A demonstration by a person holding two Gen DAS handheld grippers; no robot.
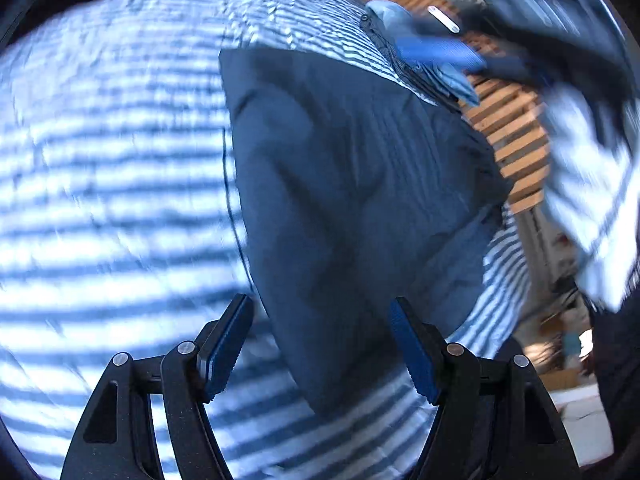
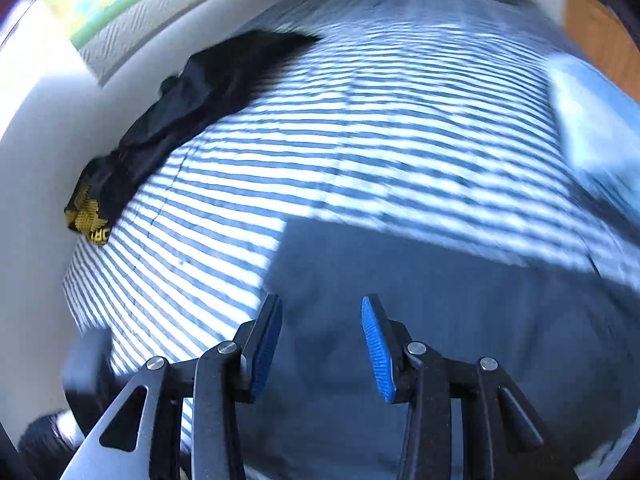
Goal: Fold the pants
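Dark blue pants (image 1: 352, 184) lie flat on the striped bedspread (image 1: 112, 168), already folded into a compact panel, I judge. My left gripper (image 1: 322, 350) hangs over the panel's near corner, jaws wide apart with nothing between them; the cloth's long axis runs straight ahead of the fingers and slightly to their right. My right gripper (image 2: 322, 346) hovers above the same pants (image 2: 440, 320), jaws part open and empty, the cloth spreading ahead and to its right. Both hands sit about equally near. A light blue shirt (image 1: 424, 52) lies beyond the pants' far end, close to it; a black garment (image 2: 188, 120) lies well off to the right gripper's far left, against the wall. Nothing blocks either approach; motion blur hides the finer creases.
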